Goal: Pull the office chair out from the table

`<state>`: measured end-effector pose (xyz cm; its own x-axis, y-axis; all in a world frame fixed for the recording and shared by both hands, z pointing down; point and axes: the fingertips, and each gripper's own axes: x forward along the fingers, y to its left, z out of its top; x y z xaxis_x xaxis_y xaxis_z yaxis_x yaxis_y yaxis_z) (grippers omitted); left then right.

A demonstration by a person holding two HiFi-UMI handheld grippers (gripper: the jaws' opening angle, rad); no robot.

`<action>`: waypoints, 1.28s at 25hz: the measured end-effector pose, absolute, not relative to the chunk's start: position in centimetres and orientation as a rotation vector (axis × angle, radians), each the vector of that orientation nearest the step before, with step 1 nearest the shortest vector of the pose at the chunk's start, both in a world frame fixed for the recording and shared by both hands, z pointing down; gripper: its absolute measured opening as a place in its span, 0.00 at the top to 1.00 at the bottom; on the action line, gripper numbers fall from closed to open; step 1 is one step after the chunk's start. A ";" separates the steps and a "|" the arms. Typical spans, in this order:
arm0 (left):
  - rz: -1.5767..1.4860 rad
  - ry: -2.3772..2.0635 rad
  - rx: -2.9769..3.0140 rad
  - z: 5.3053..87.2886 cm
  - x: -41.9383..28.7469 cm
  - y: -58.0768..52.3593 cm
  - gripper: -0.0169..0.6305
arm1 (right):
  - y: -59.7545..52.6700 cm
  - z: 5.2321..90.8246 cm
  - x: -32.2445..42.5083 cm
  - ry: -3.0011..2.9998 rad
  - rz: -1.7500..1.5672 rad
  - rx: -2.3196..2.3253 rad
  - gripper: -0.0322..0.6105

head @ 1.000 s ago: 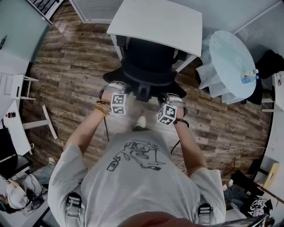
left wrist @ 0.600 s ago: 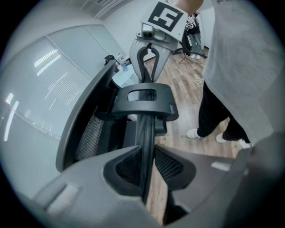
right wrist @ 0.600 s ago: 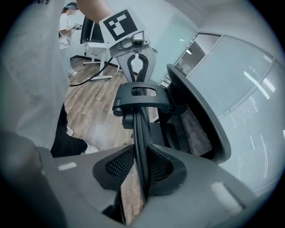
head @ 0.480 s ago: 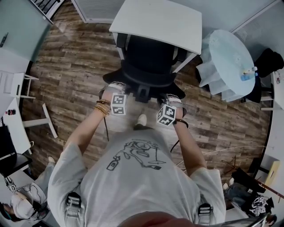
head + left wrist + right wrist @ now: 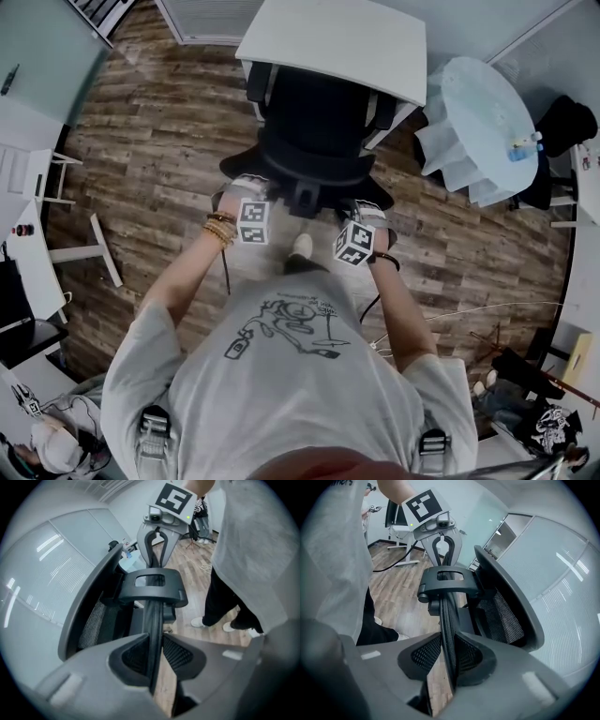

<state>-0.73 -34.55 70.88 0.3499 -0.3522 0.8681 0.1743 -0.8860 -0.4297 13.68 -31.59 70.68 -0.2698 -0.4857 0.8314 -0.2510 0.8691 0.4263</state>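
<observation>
office chair (image 5: 314, 122): upper middle of the head view, seat partly under the white tabletop (image 5: 337, 42), backrest turned toward the person at the bottom of the frame.
top rim (image 5: 153, 620): thin black band along the backrest's upper edge, running from one gripper to the other, with a black bracket (image 5: 150, 587) at its middle.
left gripper (image 5: 247, 186): just left of centre in the head view, at the left end of the rim. in the left gripper view its fingers (image 5: 133, 653) are closed on the rim, the mesh pads pressing it from both sides.
right gripper (image 5: 367, 211): just right of centre, at the rim's right end. its fingers (image 5: 425, 654) are clamped on the same rim in the same way.
person: grey t-shirt (image 5: 281, 375) fills the lower half of the head view, both arms stretched up toward the chair. a light shoe (image 5: 300, 251) shows between the two grippers.
floor (image 5: 150, 141): dark wood planks.
round table (image 5: 478, 112): upper right, near the chair, under a pale cover.
</observation>
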 end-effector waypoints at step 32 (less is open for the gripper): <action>-1.533 0.191 -2.168 70.7 -7.0 -19.9 0.83 | -16.4 70.4 7.2 -1.847 -0.234 0.615 0.79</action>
